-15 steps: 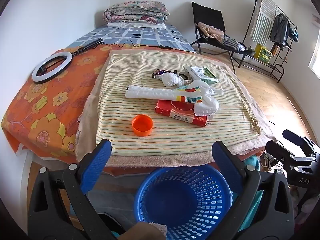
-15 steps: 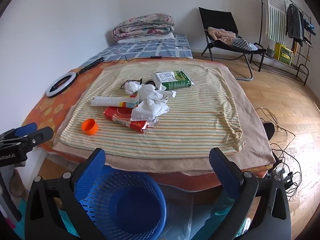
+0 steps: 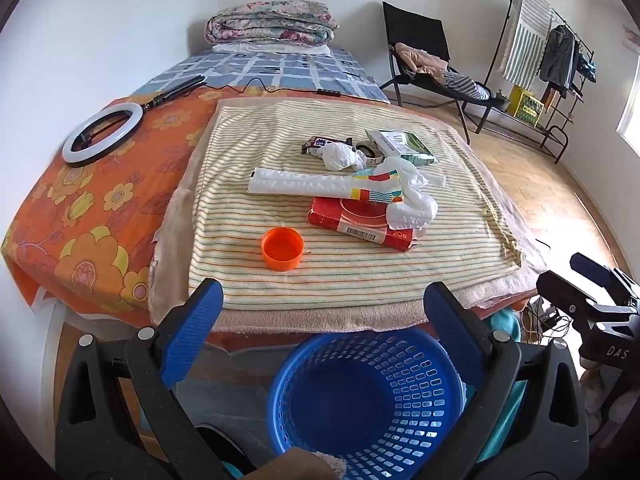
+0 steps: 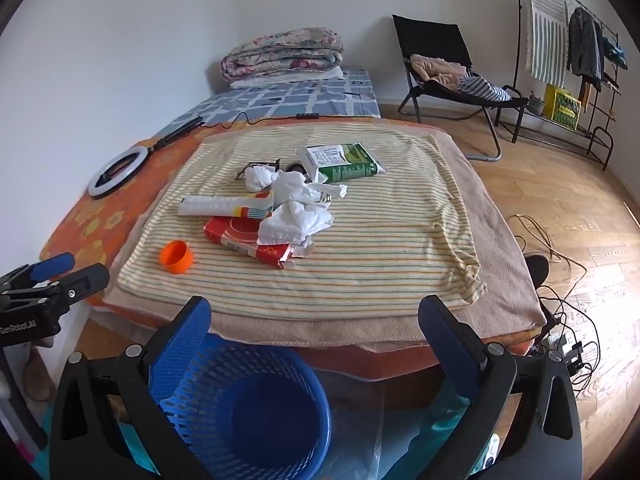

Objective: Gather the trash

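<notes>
Nothing on the striped towel (image 3: 360, 280) has shifted since half a second ago, and both grippers hang as before off its near edge, spread wide and gripping nothing. Left gripper (image 3: 324, 316) sits above the blue basket (image 3: 368, 396); right gripper (image 4: 316, 328) has it lower left. Bare towel lies between them and the trash: red box (image 3: 360, 224), crumpled tissue (image 4: 296, 220), orange cap (image 3: 282, 248).
</notes>
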Demonstrator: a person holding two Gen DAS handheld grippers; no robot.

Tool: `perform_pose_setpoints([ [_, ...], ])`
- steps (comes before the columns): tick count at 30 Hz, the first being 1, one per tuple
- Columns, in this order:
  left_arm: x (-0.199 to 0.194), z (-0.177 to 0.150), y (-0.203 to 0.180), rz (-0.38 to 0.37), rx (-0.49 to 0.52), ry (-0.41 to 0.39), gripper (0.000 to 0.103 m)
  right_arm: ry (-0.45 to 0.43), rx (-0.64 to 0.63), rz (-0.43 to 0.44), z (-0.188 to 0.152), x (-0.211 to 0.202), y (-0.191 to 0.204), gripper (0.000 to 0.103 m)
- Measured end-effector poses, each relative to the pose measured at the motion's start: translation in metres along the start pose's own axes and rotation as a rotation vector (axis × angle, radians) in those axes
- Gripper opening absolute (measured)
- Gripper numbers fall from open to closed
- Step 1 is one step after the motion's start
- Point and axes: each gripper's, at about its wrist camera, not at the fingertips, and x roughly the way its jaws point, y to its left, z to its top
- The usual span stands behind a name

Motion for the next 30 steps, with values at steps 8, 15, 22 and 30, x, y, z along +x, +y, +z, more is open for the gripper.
perform_pose_setpoints([
  [8, 0.0011, -0.0009, 0.0000, -0.004, 0.003, 0.001, 0.102, -0.002, 0.004, -0.003, 0.0006, -0.0004, -0.0015, 0.103],
  [15, 0.0053, -0.0021, -0.0017, -0.002, 0.005, 0.005, 0.102, 0.000, 0.008, 0.000, 0.0023, 0.0006, -0.0020, 0.103],
  [22, 0.0070, -0.0032, -0.0030, -0.002, 0.007, 0.008, 0.102, 0.006, 0.015, 0.001, 0.0030, 0.0006, -0.0035, 0.103],
  [30, 0.0071, -0.0029, -0.0031, -0.001, 0.007, 0.009, 0.102, 0.010, 0.017, -0.002, 0.0031, 0.0017, -0.0051, 0.103],
])
